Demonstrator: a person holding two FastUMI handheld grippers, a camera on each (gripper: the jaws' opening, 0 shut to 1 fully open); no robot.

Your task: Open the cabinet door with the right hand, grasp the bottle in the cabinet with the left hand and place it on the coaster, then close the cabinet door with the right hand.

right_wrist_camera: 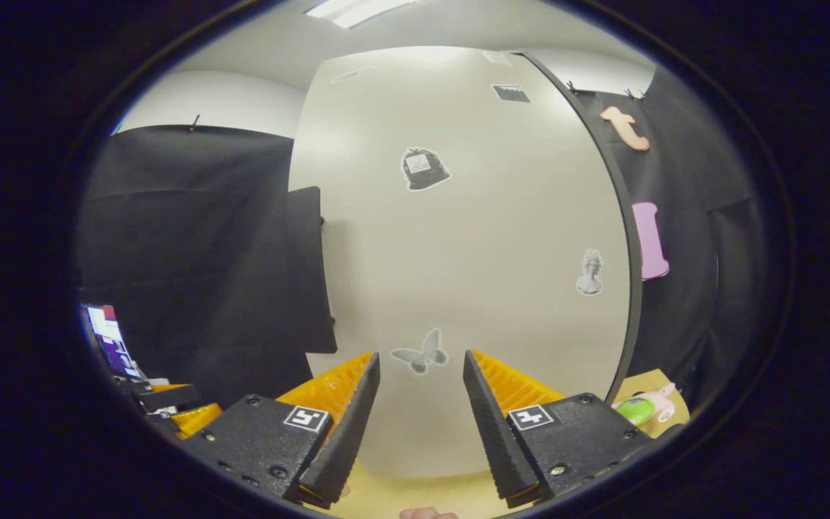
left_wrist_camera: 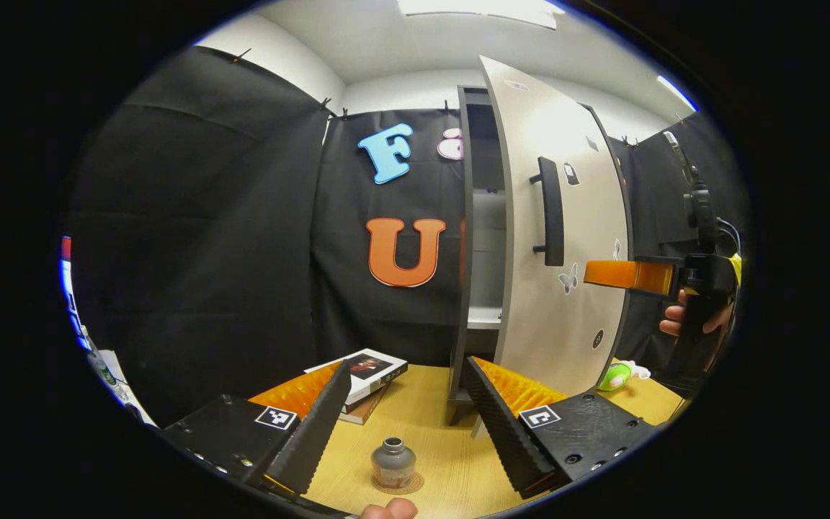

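One cabinet (left_wrist_camera: 474, 216) stands on the wooden bench (left_wrist_camera: 451, 461), its single door (left_wrist_camera: 566, 238) swung partly open with the edge turned toward the left gripper view. One dark vertical handle (left_wrist_camera: 550, 211) is fixed to the door's outer face. Inside the opening, pale shelves are visible with nothing discernible on them.

One bottle (left_wrist_camera: 393, 461), small, grey and uncapped at the neck, stands upright on one round coaster (left_wrist_camera: 398, 484) on the bench, in front of the cabinet and between the left gripper's fingers as seen from its camera. The left gripper (left_wrist_camera: 404, 396) hangs above and apart from the bottle, jaws spread wide and holding nothing.

The right gripper (left_wrist_camera: 602, 274) appears in the left gripper view at the right, held by one hand (left_wrist_camera: 681, 317), its fingers pointing at the door's outer face just beside the handle; contact with the door cannot be confirmed. In the right gripper view the right gripper (right_wrist_camera: 421, 375) faces the door (right_wrist_camera: 458, 252) closely, jaws apart with nothing between them. Four stickers are counted on that face, including one butterfly sticker (right_wrist_camera: 421, 353) between the fingertips.

Two books (left_wrist_camera: 368, 382) lie stacked on the bench to the left of the cabinet. One green and pink toy (left_wrist_camera: 620, 375) lies on the bench beyond the door's far edge.
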